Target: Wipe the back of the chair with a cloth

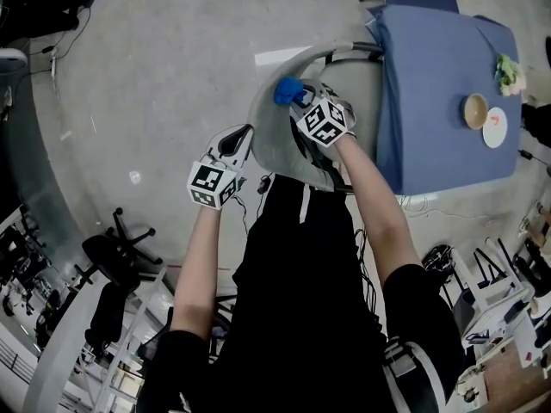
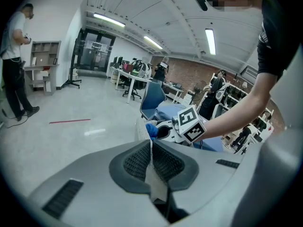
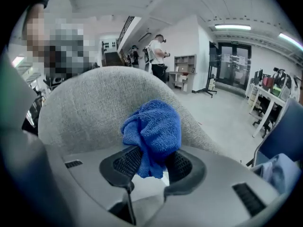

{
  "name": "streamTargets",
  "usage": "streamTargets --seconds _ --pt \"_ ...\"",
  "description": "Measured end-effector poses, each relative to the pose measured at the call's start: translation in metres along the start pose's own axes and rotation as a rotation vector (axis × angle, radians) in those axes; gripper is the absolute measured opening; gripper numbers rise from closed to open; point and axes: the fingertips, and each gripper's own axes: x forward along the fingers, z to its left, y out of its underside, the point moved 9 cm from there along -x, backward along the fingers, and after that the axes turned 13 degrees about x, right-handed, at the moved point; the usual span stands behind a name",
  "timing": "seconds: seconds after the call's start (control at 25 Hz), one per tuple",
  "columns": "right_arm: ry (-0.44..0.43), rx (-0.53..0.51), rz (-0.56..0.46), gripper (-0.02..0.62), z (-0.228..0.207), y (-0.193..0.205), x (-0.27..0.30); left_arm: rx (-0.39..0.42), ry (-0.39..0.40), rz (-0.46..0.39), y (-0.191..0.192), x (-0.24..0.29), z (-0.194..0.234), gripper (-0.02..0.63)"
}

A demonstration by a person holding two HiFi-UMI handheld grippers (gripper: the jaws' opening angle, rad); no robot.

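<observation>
Chair back (image 1: 274, 140): light grey woven fabric, curved, at 12 o'clock from the person's body in the head view; in the right gripper view (image 3: 94, 103) it fills the space behind the jaws.
Cloth (image 1: 287, 90): blue terry, bunched into a wad, pressed against the chair back near its upper rim, at 12 o'clock of the chair back in the head view.
Right gripper (image 1: 301, 100): its jaws are clamped on the lower end of the cloth (image 3: 154, 131), and the bulk of the wad bulges out above the jaw pads and touches the grey fabric.
Left gripper (image 1: 245, 136): at 9 o'clock of the chair back; its jaws (image 2: 151, 167) are pinched together on the thin grey edge of the chair back (image 2: 141, 127).
Grippers to each other: near, on opposite sides of the chair back, the right one (image 2: 163, 132) at 12 o'clock in the left gripper view with the cloth (image 2: 151, 129) at its tip.
Table (image 1: 430, 101): under a blue cover, at 2 o'clock of the chair back, touching or just beside it.
Bowl (image 1: 475, 110) and white plate (image 1: 495, 128): side by side on the table's far part.
Black office chair (image 1: 112, 256): at 8 o'clock on the grey floor, well apart.
</observation>
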Motion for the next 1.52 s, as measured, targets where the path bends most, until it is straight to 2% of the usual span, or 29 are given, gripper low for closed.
streamTargets --seconds 0.12,0.68,1.08,1.32,1.52 --pt "0.016 -0.031 0.025 0.161 -0.003 0.002 0.006 -0.005 0.002 -0.002 0.001 0.0 0.0 0.034" --pt "0.001 -0.044 0.033 0.131 0.003 0.004 0.007 -0.016 -0.01 -0.036 0.004 -0.002 -0.001 0.034" --pt "-0.102 -0.137 0.09 0.126 0.024 0.011 0.01 -0.026 -0.018 -0.049 0.007 -0.003 -0.002 0.034" --pt "-0.153 -0.157 0.12 0.126 0.041 0.022 0.013 -0.027 -0.017 -0.051 0.008 -0.003 0.0 0.034" --pt "-0.175 -0.198 0.134 0.124 0.052 0.028 0.012 -0.032 -0.016 -0.058 0.009 -0.005 0.0 0.034"
